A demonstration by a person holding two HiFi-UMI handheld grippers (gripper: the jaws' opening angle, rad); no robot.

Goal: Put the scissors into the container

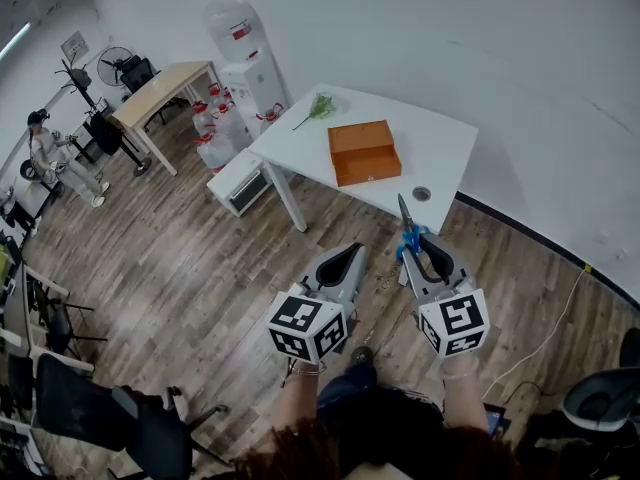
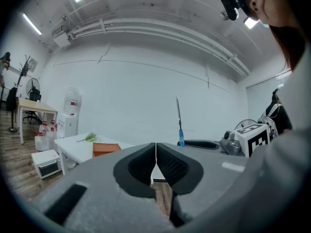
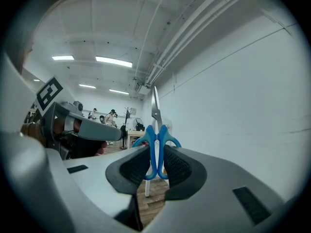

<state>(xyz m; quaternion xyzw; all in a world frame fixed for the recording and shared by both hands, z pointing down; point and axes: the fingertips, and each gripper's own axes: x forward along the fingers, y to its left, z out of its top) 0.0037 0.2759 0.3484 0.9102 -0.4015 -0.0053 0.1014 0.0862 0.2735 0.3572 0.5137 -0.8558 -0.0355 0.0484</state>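
Head view looks steeply down on a wood floor (image 1: 180, 268) with the person's two arms reaching forward from the bottom edge. At the far left another person (image 1: 48, 153) stands near a fan (image 1: 113, 64), and a wooden desk (image 1: 160, 90) is just to the right of them. Next come a cluster of water bottles (image 1: 212, 133) at the foot of a white water dispenser (image 1: 250, 68). A low white cabinet (image 1: 238, 181) sits on the floor just beside the white table (image 1: 440, 143).

On that table a green sprig (image 1: 320, 106) lies near the far left corner. The orange container (image 1: 363, 151), an open box, sits near the middle, apart from the sprig. A small round hole (image 1: 421, 194) shows close to the table's near edge.

The left gripper (image 1: 343, 258) is held in the air over the floor, short of the table. The left gripper view shows its pads pressed together with nothing between them.

To its right, the right gripper (image 1: 418, 251) has its jaws clamped on the blue handles of the scissors (image 1: 405, 220). In the right gripper view the closed blades rise straight up from between the pads. The scissors are carried in the air, their tip overlapping the table's near edge in the head view. They are not in the container, which lies ahead and to their left.

A pale cable (image 1: 545, 328) trails across the floor at the far right.
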